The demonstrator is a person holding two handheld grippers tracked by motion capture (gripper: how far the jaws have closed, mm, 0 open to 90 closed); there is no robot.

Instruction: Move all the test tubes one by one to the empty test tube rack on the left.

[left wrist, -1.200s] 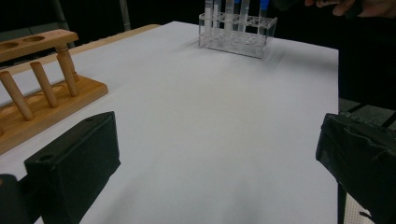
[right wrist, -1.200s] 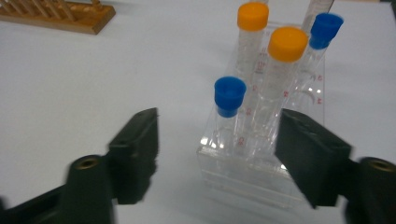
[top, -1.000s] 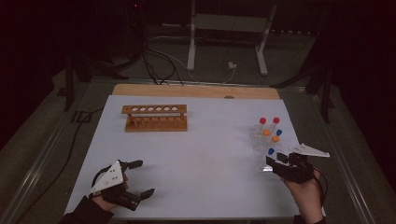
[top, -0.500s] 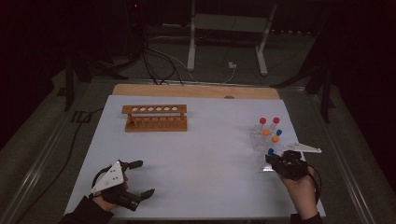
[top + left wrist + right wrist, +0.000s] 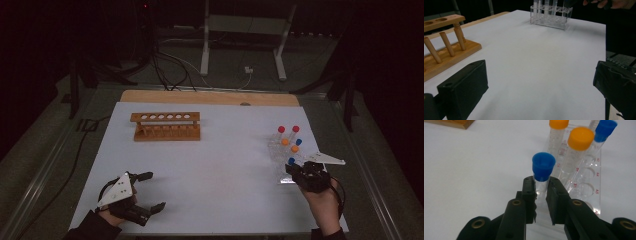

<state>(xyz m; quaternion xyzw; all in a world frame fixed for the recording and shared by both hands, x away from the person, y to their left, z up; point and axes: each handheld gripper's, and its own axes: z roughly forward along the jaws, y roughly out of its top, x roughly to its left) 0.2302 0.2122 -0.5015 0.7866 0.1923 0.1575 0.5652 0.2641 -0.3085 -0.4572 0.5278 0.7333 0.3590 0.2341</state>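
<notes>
A clear plastic rack (image 5: 280,159) at the table's right holds several capped tubes: red, orange and blue. My right gripper (image 5: 294,169) is at the rack's near corner. In the right gripper view its jaws (image 5: 541,188) press both sides of a blue-capped tube (image 5: 543,167) that stands upright in the rack (image 5: 590,188), just under the cap. An empty wooden rack (image 5: 166,126) stands at the back left. My left gripper (image 5: 150,191) lies near the front left edge, jaws wide apart (image 5: 541,82) with nothing between them.
Two orange-capped tubes (image 5: 579,140) and another blue-capped one (image 5: 605,128) stand close behind the held tube. The white sheet (image 5: 220,165) covers the table between the racks. The wooden rack (image 5: 446,50) is left of my left gripper's line, and the clear rack (image 5: 551,17) far ahead.
The right hand has shifted slightly in toward the clear rack's near corner. The left gripper has not moved.
</notes>
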